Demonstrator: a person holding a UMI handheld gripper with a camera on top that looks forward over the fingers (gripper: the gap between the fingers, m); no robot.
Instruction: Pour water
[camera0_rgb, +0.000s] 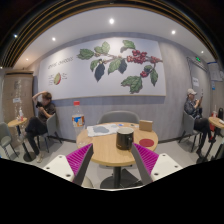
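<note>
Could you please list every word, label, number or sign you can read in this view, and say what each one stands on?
No text can be read.
The wall mural shows leaves and berries, no legible words.
The small sign high on the wall: too small to read.
The paper on the round table: any print is too blurred.
The dark cup, just ahead of the open gripper: no label can be made out.

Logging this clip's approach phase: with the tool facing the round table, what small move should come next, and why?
Probably ease the tool forward toward the dark cylindrical cup on the round wooden table. The cup stands untouched beyond the open pink-padded fingers, slightly toward the right one, so nothing is gripped yet and pouring cannot start.
</note>
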